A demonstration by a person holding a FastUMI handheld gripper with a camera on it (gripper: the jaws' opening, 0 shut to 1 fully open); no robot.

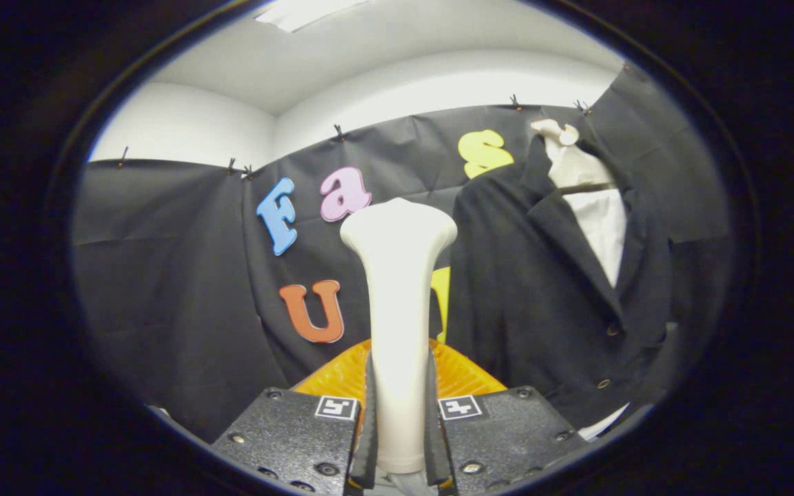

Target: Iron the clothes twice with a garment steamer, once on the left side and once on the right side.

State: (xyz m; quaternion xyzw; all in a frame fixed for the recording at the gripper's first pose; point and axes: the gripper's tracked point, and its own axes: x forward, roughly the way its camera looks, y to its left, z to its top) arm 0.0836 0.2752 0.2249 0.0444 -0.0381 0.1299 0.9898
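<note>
Cream-white plastic garment steamer (398, 303) stood clamped in the claw (400, 441), long axis upright and running straight ahead along the fingers. Its slim handle sat between the two black finger pads (370, 427), both pressing on its sides, so the claw was closed down to the width of the handle. The steamer widened towards the top into a flared head, which pointed up and away from the claw, ending well beyond the fingertips. Which way the steam face looked could not be told from this side.

An orange ribbed part (466, 372) showed just behind the handle, on both sides of it, directly ahead of the fingers.

Dark suit jacket (542, 289) hung to the right of the steamer head, beyond the fingers, on a pale mannequin torso (586, 186). The jacket's lapels were open over a white shirt front (604, 227), and two buttons showed lower down. Steamer head and jacket were apart, with a gap of black booth wall (176, 275) between them.
</note>
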